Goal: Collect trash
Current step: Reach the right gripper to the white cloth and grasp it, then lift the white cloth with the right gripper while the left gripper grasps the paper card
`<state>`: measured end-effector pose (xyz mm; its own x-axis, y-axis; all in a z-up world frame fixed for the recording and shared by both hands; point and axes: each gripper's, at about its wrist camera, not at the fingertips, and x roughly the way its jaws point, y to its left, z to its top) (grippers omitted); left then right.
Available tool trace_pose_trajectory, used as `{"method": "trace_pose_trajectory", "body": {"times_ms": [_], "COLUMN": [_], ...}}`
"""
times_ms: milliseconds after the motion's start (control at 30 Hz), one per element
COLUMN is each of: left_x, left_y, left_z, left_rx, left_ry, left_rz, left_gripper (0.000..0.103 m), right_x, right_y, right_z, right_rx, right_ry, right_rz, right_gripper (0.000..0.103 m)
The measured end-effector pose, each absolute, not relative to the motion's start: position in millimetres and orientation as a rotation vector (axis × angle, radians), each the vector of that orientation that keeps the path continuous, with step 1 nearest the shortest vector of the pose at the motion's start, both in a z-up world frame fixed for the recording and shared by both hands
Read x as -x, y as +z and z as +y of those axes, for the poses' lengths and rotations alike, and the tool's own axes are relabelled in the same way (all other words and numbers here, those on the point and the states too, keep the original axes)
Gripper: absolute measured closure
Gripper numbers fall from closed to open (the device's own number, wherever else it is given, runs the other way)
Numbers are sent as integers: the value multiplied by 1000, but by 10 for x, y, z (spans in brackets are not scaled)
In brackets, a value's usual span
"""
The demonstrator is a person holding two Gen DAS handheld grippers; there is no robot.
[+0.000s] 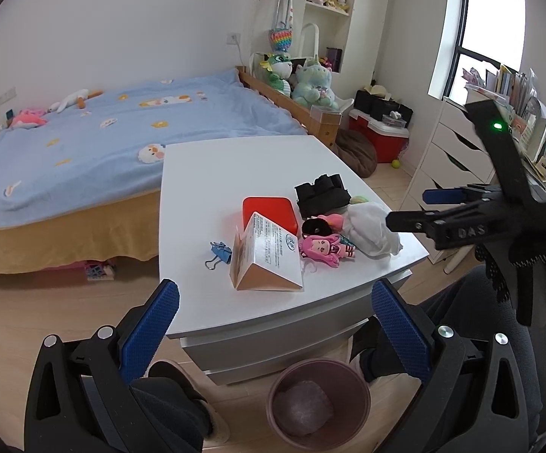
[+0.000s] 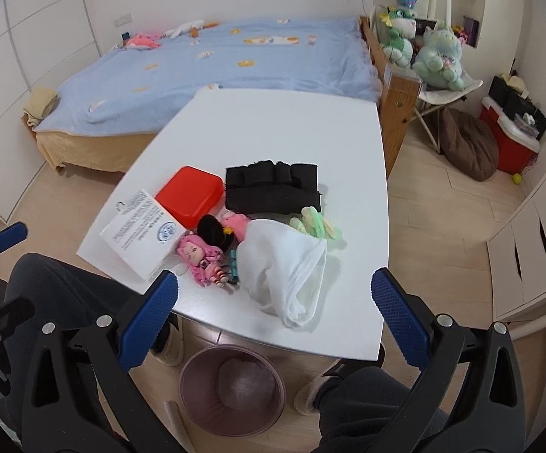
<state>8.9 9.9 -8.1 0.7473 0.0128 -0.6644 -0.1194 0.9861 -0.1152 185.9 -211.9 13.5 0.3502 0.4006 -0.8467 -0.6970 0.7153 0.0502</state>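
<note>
Both tongs open, empty, above table w/ clutter, bin below

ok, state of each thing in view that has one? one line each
left hand-held gripper: open, empty
right hand-held gripper: open, empty, above table edge
trash bin: on floor, upright, liner inside
paper box: lying on its side
white cloth: crumpled
red case: shut, flat
binder clip: lying on table

Glossy white table, soft cloth, seemingly plastic bin.
</note>
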Motion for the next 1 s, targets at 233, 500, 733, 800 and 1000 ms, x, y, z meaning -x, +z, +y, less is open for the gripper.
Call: {"method": "trace_pose_trajectory", "body": {"times_ms": [233, 500, 733, 800, 1000], "left_x": [-102, -108, -149, -165, -244], "left_y": [-99, -119, -146, -147, -136], "left_z": [133, 163, 147, 140, 132], "left_rx": [158, 164, 167, 162, 150], "left_ry": [77, 78, 67, 64, 61], "left_rz": [736, 744, 747, 750, 761], "left_gripper": [5, 5, 5, 5, 5], "right_x": [-2117, -2184, -2155, -2139, -2080], "right_y": [-81, -209, -172, -132, 108], "right_z": [-1953, -1892, -1940, -1964, -2050], "right_rx": [360, 337, 321, 306, 264], "right_ry": [728, 749, 770, 773, 788], "right_rz": [1090, 1136, 1120, 1108, 1054], "right_gripper": [3, 51, 86, 86, 87]}}
